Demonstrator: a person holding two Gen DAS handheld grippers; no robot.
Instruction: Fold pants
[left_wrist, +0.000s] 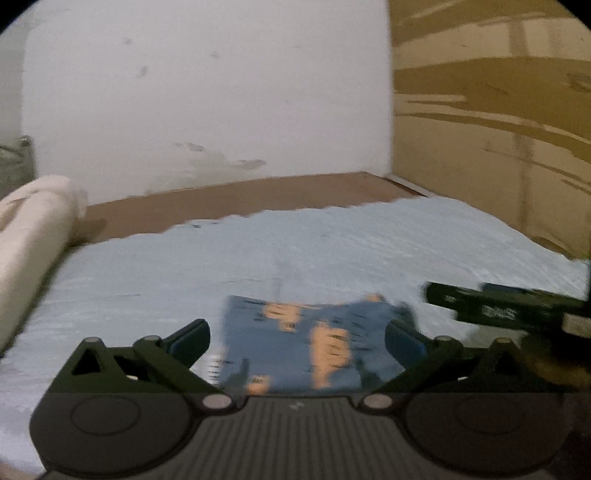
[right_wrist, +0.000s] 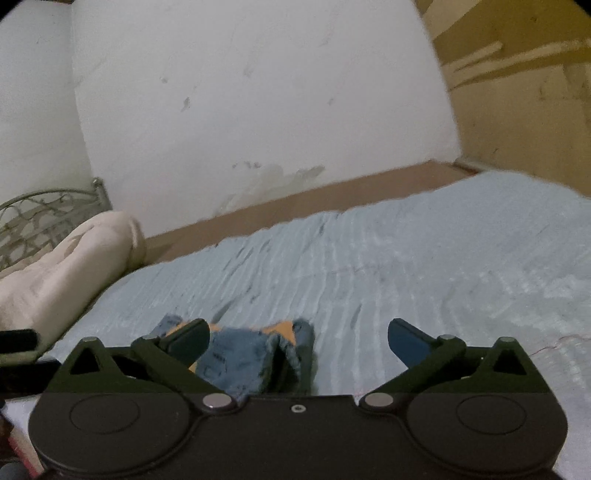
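The folded blue ripped jeans (left_wrist: 295, 343) lie on the pale blue bedspread (left_wrist: 295, 251), with orange showing through the tears. My left gripper (left_wrist: 297, 341) hangs just above and before them, jaws spread wide, nothing pressed between the pads. In the right wrist view the jeans (right_wrist: 251, 354) lie low and left of centre, partly behind the left finger (right_wrist: 188, 341). My right gripper (right_wrist: 299, 343) is also wide open and holds nothing. The right gripper (left_wrist: 506, 306) shows as a dark shape at the right edge of the left wrist view.
A rolled cream blanket (left_wrist: 33, 236) lies along the bed's left side. A metal bed frame (right_wrist: 44, 218) stands behind it. A white wall (left_wrist: 207, 92) is beyond the bed, a brown strip (left_wrist: 258, 192) runs at its foot, and cardboard-coloured panels (left_wrist: 491, 110) are on the right.
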